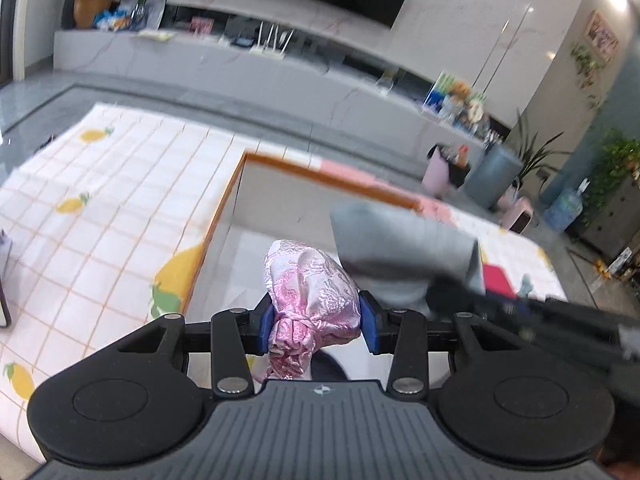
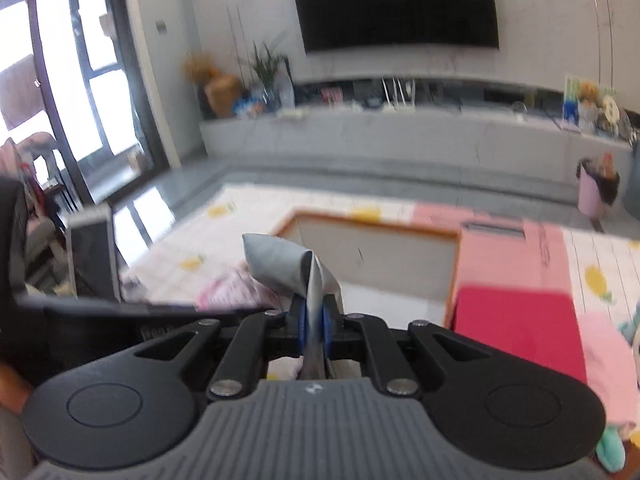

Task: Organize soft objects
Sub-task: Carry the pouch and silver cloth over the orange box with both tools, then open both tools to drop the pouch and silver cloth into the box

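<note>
My left gripper (image 1: 318,322) is shut on a shiny pink patterned fabric bundle (image 1: 310,288), held above an open box with an orange rim (image 1: 224,216). My right gripper (image 2: 314,326) is shut on a grey cloth (image 2: 286,266) that sticks up between its blue pads. In the left wrist view the grey cloth (image 1: 400,240) and the right gripper's dark body (image 1: 540,320) hang just right of the pink bundle, over the same box. The pink bundle (image 2: 232,292) shows blurred at the left of the right wrist view.
The box (image 2: 376,256) sits on a white checked mat with lemon prints (image 1: 100,200). Pink (image 2: 508,252) and red (image 2: 516,328) flat items lie right of it. A dark upright object (image 2: 92,248) stands at left. A grey TV bench (image 2: 400,136) runs behind.
</note>
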The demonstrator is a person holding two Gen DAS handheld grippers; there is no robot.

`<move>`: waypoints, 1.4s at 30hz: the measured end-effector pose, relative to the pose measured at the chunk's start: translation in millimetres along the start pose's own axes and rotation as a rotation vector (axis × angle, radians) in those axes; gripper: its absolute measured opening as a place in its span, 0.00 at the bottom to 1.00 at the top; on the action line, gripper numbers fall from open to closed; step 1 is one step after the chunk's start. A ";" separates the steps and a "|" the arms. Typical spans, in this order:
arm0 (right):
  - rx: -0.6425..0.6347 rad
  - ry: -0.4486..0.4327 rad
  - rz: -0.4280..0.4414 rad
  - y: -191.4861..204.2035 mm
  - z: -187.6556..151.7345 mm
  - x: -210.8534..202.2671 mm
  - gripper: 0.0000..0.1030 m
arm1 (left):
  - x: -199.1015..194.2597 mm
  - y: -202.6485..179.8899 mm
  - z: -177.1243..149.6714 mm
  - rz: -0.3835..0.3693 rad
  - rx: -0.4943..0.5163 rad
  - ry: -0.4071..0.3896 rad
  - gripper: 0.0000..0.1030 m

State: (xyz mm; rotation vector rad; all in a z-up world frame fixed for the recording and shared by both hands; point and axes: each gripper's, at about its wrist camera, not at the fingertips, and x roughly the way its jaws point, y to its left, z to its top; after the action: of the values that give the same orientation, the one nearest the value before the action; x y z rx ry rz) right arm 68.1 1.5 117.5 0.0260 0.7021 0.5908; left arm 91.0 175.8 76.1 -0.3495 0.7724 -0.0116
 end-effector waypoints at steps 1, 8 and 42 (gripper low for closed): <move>-0.009 0.023 -0.016 0.1 -5.5 5.9 0.06 | 4.7 2.4 -1.9 -0.008 -0.005 0.017 0.46; -0.158 0.163 -0.104 0.9 -31.1 30.3 0.06 | 32.8 0.9 -15.2 0.028 0.012 0.131 0.46; -0.264 0.241 -0.147 6.3 -56.4 36.7 0.47 | 9.9 -21.6 -16.3 0.290 0.077 -0.031 0.87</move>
State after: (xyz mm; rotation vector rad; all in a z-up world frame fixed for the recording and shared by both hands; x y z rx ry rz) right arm 52.6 16.2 53.4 -0.3441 0.8462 0.5461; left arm 89.5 149.2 65.4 -0.1617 0.7834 0.2349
